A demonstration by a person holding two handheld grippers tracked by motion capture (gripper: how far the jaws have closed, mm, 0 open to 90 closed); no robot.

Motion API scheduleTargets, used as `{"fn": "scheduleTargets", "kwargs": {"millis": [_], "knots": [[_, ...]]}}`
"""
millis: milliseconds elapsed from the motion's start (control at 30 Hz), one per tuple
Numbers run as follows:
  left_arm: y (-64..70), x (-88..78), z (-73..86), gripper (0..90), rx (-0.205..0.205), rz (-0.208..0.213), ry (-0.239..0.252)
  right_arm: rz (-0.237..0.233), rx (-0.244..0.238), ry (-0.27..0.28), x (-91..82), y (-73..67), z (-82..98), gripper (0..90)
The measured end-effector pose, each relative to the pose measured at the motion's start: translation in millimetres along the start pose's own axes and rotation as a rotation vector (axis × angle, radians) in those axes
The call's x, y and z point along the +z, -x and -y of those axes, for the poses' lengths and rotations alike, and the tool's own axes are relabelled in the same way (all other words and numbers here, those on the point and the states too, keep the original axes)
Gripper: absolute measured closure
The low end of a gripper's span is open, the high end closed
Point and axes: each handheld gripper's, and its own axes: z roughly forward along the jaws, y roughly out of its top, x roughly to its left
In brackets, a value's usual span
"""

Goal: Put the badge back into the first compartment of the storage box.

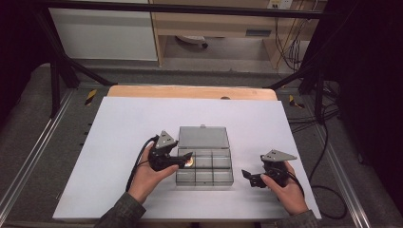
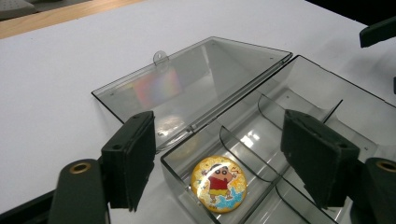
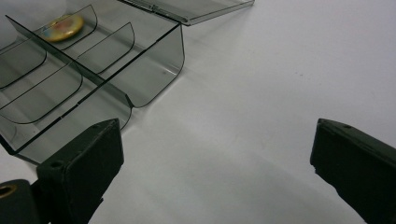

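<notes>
The left gripper hangs over the box with its jaws spread wide and nothing between them, and right below sits the badge, a round cartoon button lying flat in the box's corner cell nearest the table's left edge, on the hinge row. So by the look of it the drop is made: badge in, jaws clear. The lid lies folded back flat toward the table's far edge, so closing it looks like the job left. The right gripper waits over bare table just right of the box, jaws also spread and empty. The left gripper view gives the badge's picture and the lid's latch tab; the high view reduces the badge to a pale glint. The right gripper view shows the other cells along the curved dividers, which seem empty, though the tinted plastic makes that hard to swear to.
</notes>
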Motion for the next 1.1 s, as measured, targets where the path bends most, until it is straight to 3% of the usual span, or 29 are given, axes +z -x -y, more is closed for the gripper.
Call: {"fn": "scheduleTargets", "kwargs": {"millis": [300, 733, 967, 1100], "knots": [[-4.5, -0.6, 0.4, 12.2, -0.026, -0.02, 0.014, 0.001, 0.0, -0.001, 0.6, 0.4, 0.0, 2.9], [-14.9, -8.4, -0.2, 9.6, -0.049, -0.061, 0.075, 0.023, 0.041, 0.02, -0.7, 3.2, -1.7, 4.4], [-24.9, -15.5, 0.4, 9.3, -0.07, -0.096, 0.106, 0.046, 0.036, 0.045, 1.0, 7.9, -6.4, 4.2], [-28.7, -18.8, 1.0, 9.2, -0.082, -0.095, 0.111, 0.062, 0.041, 0.067, 1.1, 10.3, -9.9, 4.1]]}}
